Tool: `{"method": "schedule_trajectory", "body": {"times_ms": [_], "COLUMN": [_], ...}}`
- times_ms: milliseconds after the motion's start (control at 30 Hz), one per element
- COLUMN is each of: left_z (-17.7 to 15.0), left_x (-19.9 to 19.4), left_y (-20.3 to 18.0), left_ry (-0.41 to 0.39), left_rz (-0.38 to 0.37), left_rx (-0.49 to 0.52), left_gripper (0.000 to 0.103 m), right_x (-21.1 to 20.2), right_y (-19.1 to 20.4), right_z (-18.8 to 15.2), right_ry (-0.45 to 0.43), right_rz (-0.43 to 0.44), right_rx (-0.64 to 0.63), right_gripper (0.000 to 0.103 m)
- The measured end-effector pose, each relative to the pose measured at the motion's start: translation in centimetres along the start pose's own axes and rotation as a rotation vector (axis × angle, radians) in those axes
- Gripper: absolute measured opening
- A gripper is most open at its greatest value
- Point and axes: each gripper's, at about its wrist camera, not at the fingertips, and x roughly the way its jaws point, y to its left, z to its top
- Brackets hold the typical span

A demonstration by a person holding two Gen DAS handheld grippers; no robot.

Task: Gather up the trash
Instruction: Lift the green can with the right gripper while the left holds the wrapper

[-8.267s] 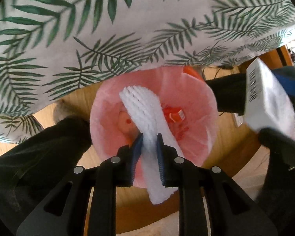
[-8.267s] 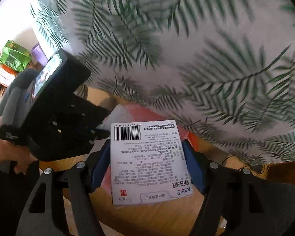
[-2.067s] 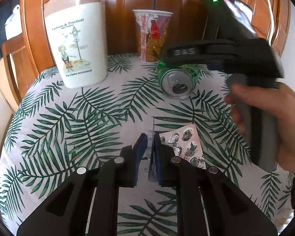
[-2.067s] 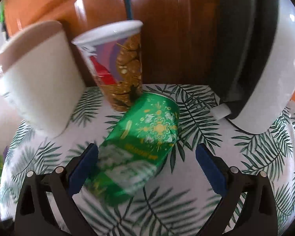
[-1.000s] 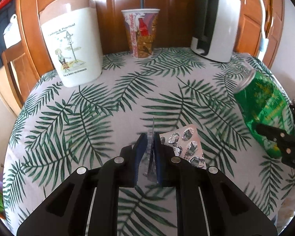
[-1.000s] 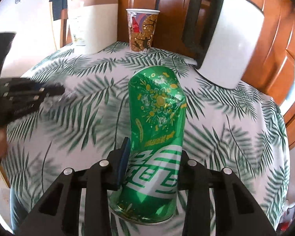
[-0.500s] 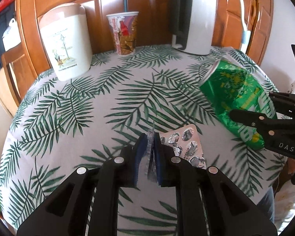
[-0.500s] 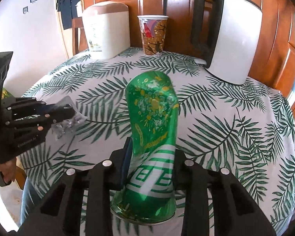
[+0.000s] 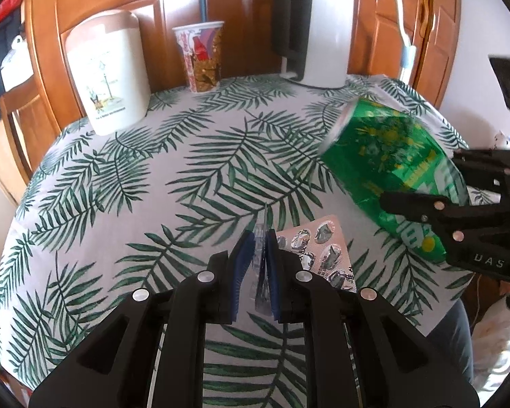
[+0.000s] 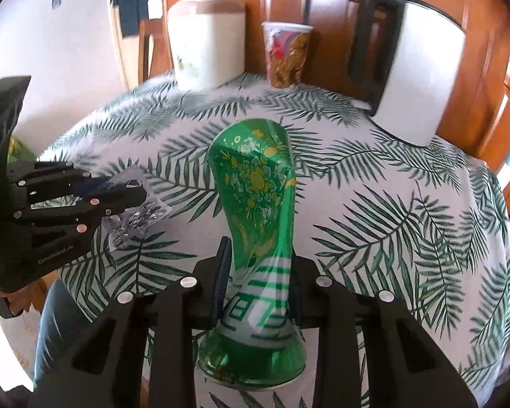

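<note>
Above the leaf-print table [image 9: 173, 156], the right gripper [image 10: 258, 278] angles down, clamped on a crushed green can [image 10: 255, 210] whose waist its pads hide; the left gripper [image 9: 260, 258] pinches an edge-on blister pack [image 9: 318, 255].

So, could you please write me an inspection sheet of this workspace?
Surface: round table under a palm-leaf cloth.
Job's things: crushed green can; empty blister pack.
Clutter: cream canister, paper cup, white kettle, all at the far edge.
Grippers: right tongs shut on the can, having just closed further; left tongs shut on the blister pack.
Cables: white cord hanging by the cabinets.
Surroundings: wooden cabinets, chair.
</note>
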Motion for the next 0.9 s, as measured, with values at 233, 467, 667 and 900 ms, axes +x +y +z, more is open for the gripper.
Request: {"method": "schedule_trajectory", "body": {"times_ms": [233, 467, 667, 900], "left_z": [-0.1, -0.2, -0.1, 0.0], "left_x": [0.3, 0.4, 0.6, 0.8], "left_y": [0.3, 0.7, 1.0, 1.2], "left_ry": [0.008, 0.007, 0.011, 0.011], "left_rz": [-0.006, -0.015, -0.017, -0.021], "left_rx": [-0.003, -0.004, -0.011, -0.014], "left_gripper": [0.013, 0.013, 0.014, 0.014], "right_x": [2.0, 3.5, 5.0, 5.5], "right_y": [1.1, 2.5, 1.1, 0.0], "right_z": [1.8, 2.2, 5.4, 7.0], "right_ry": [0.110, 0.164, 0.226, 0.229], "right_rz": [0.032, 0.054, 0.067, 0.174], "right_rx": [-0.061, -0.098, -0.109, -0.030], "right_gripper": [0.031, 0.070, 0.078, 0.025]}}
